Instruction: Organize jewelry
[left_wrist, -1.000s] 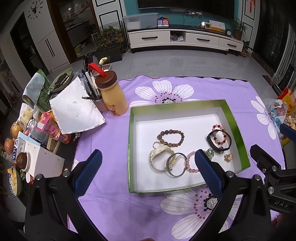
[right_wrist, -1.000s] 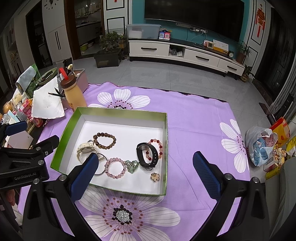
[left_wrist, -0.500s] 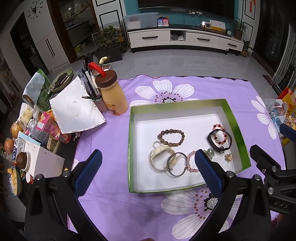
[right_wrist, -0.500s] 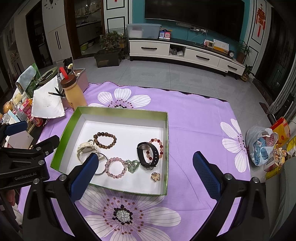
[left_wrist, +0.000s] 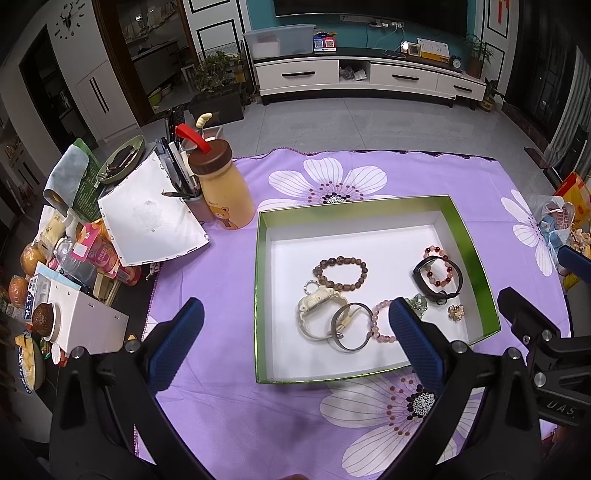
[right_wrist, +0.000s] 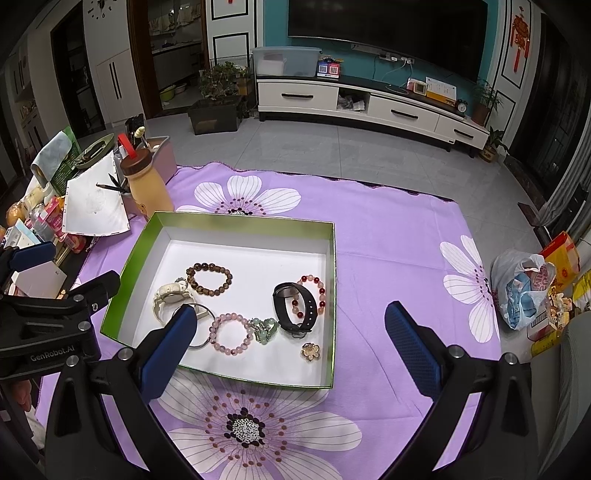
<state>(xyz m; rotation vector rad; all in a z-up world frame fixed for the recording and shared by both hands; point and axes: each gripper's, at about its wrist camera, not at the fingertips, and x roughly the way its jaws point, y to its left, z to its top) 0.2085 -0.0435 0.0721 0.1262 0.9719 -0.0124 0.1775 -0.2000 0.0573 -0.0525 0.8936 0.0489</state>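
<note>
Left gripper and right gripper hover, fingers wide, empty, over green box near bench's left edge; bracelets, watches gathered inside.

Green-walled white box — purple white-flowered cloth — blue-padded fingers

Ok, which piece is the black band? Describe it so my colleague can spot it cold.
Find the green-walled tray on the purple flowered cloth. Along the tray's right wall lies the black wristband, overlapping a red-and-pink bead bracelet. It is the only solid black loop; its neighbours are beaded, cream or metal.
</note>
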